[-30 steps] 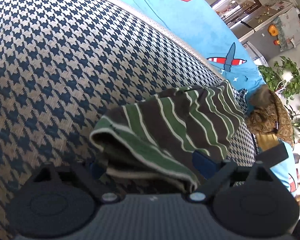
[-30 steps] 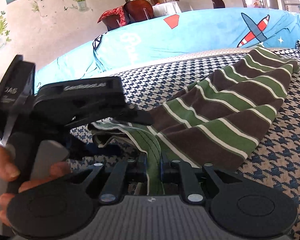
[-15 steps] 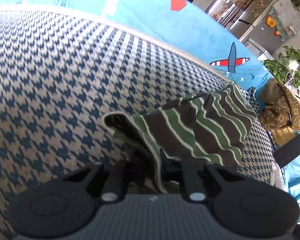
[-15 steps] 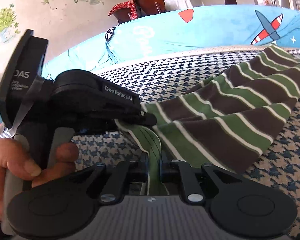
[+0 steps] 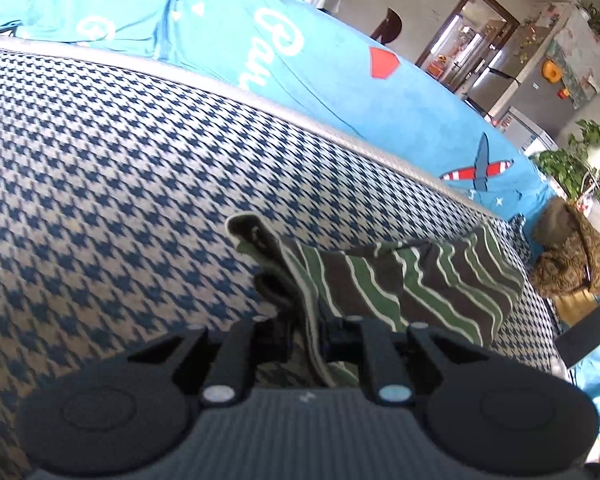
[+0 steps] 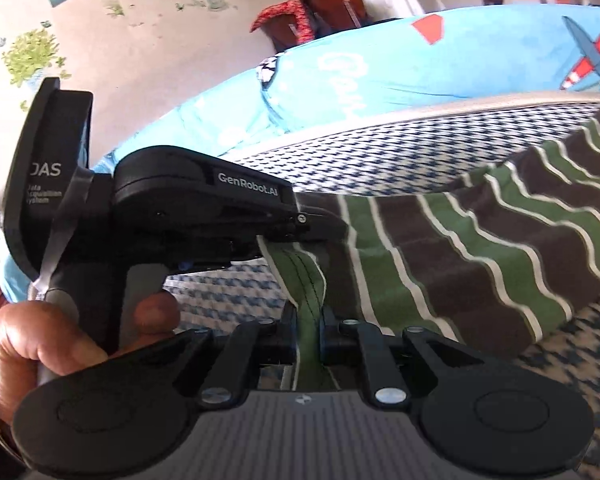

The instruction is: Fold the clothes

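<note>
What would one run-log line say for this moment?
fold clothes | left gripper: shut on striped garment | right gripper: shut on striped garment | surface: houndstooth cover

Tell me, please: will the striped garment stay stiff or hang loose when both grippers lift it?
The striped garment probably hangs loose: it sags and ripples beyond the right gripper. It likely weighs little, since an edge pinched in the left gripper carries it. Slipping seems unlikely; both grippers are shut on it.

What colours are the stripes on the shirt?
The shirt has wide green and dark brown stripes with thin white lines between them. The right wrist view shows it best.
</note>
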A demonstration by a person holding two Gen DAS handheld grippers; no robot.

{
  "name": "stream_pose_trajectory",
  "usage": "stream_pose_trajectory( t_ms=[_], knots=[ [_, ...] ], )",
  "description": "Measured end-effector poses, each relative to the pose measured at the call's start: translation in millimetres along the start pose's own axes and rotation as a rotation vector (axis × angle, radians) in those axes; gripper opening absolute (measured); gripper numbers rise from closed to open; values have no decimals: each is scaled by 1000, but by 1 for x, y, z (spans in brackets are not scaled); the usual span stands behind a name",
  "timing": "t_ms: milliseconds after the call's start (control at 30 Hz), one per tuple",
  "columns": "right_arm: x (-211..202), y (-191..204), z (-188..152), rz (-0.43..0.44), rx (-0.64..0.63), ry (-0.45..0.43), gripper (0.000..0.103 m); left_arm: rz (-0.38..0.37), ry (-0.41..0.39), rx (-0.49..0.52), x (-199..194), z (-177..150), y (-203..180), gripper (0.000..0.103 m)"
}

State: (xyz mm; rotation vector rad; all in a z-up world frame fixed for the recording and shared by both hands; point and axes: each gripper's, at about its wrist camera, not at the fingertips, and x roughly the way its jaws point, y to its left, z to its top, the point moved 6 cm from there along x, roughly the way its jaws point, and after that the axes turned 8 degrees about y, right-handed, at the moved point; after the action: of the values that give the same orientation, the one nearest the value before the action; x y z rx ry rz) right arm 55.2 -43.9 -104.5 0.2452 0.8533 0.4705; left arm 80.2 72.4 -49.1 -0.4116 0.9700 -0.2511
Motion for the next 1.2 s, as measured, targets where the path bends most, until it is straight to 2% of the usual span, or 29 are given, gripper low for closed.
stream_pose_trajectory(
  t_ms=[433, 600, 700, 833, 933, 1067, 1200],
  knots=[
    [54, 53, 25, 233, -4, 87, 12, 79, -4, -28, -28, 45, 64, 12],
    [78, 76, 30, 288, -36, 117, 13, 155, -12, -39, -34, 59, 90, 13],
    [89, 80, 26, 249, -94, 164, 19, 217, -13, -91, -35, 60, 109, 18],
    [86, 72, 17, 249, -97, 197, 20, 365, -25, -123, -36, 57, 129, 28],
    [74, 62, 18, 227, -108, 177, 20, 352, -47, -150, -41, 58, 129, 38],
    [55, 40, 22, 166, -84, 140, 20, 330, -74, -136, -44, 61, 121, 49],
    [51, 14, 46, 108, -69, 122, 20, 299, -47, -119, -35, 55, 110, 51]
  ],
)
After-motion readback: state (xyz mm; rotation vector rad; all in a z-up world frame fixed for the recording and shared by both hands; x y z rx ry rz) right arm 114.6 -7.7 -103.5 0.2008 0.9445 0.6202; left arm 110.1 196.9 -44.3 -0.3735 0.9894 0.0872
